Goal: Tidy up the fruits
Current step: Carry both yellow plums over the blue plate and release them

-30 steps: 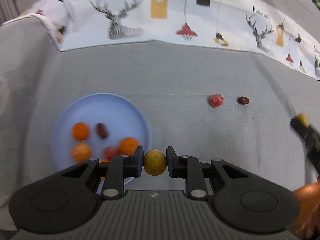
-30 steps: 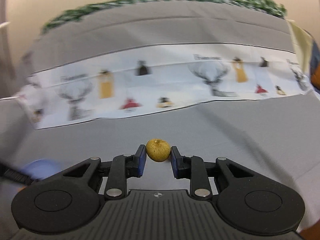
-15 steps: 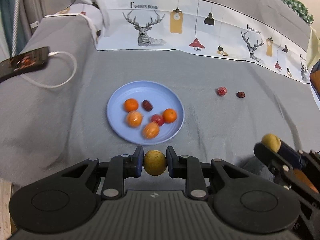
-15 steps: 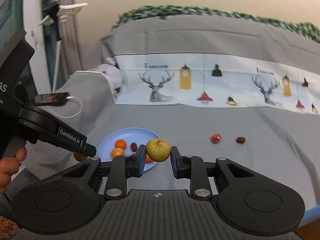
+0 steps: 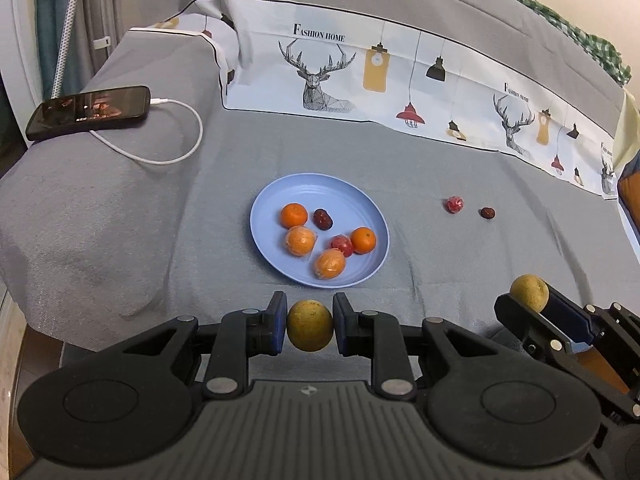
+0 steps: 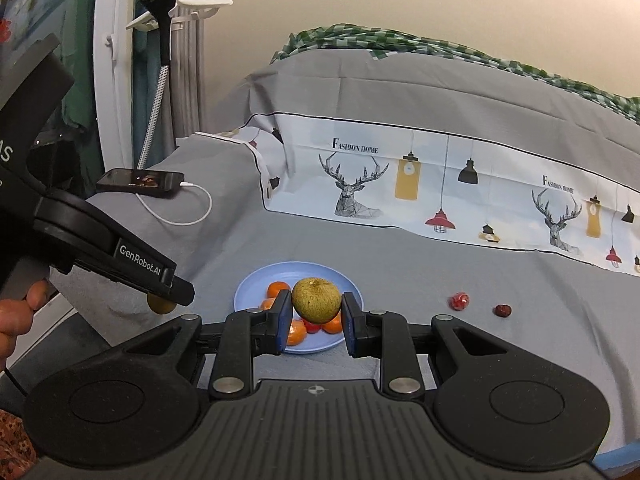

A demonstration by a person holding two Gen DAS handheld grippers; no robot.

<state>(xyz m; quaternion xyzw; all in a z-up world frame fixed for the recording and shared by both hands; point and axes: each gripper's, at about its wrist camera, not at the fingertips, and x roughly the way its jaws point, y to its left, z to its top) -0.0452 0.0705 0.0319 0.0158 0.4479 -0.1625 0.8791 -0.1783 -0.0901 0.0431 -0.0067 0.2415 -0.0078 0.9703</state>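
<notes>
My left gripper point(image 5: 310, 322) is shut on a round yellow-green fruit point(image 5: 310, 334), held in the air just short of the blue plate point(image 5: 320, 185). The plate lies on the grey bed cover and holds several oranges point(image 5: 294, 215), a red fruit point(image 5: 341, 244) and a dark date point(image 5: 322, 218). My right gripper point(image 6: 316, 310) is shut on a second yellow-green fruit point(image 6: 316, 298), also near the plate point(image 6: 256, 280). A red fruit point(image 5: 454, 205) and a dark date point(image 5: 487, 213) lie loose to the plate's right.
A phone point(image 5: 88, 112) on a white charging cable point(image 5: 176, 158) lies on the raised fold at the far left. A deer-print sheet point(image 5: 360, 76) runs across the back. A person's hand point(image 6: 16, 312) grips the left tool. The bed's edge is near me.
Both grippers have pulled back and risen from the bed cover, each still gripping its fruit. The plate now sits farther off, and the right view has swung round onto it.
</notes>
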